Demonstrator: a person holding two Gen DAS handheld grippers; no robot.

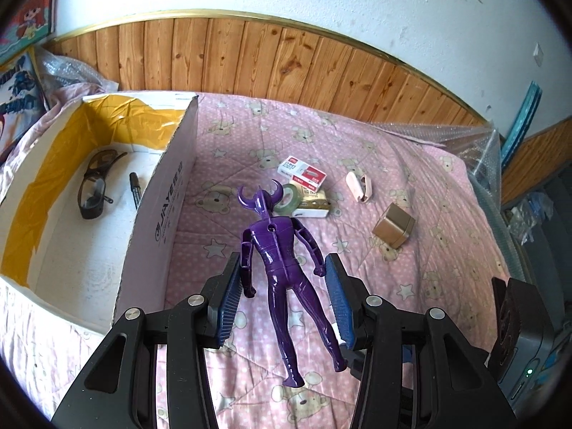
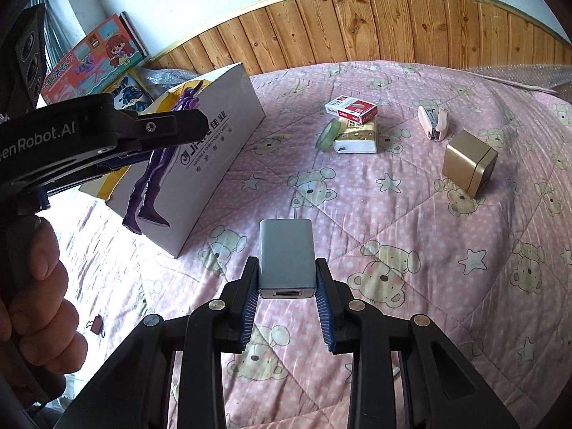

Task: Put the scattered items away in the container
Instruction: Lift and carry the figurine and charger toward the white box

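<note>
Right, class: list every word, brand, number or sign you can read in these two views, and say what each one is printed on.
"JIAYE": side of the white cardboard box.
"enRobot.AI", start cut off: arm of the left gripper.
Chinese characters beside the box logo: too distorted to quote.
Red-and-white staple box: print too small.
Tissue pack: print too small.
Toy boxes by the wall: titles blurred.

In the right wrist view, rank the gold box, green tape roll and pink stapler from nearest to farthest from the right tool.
From the right tool, holding the charger:
1. Gold box, right, on the quilt.
2. Green tape roll, ahead, leaning on the tissue pack.
3. Pink stapler, far right, beyond the gold box.
</note>
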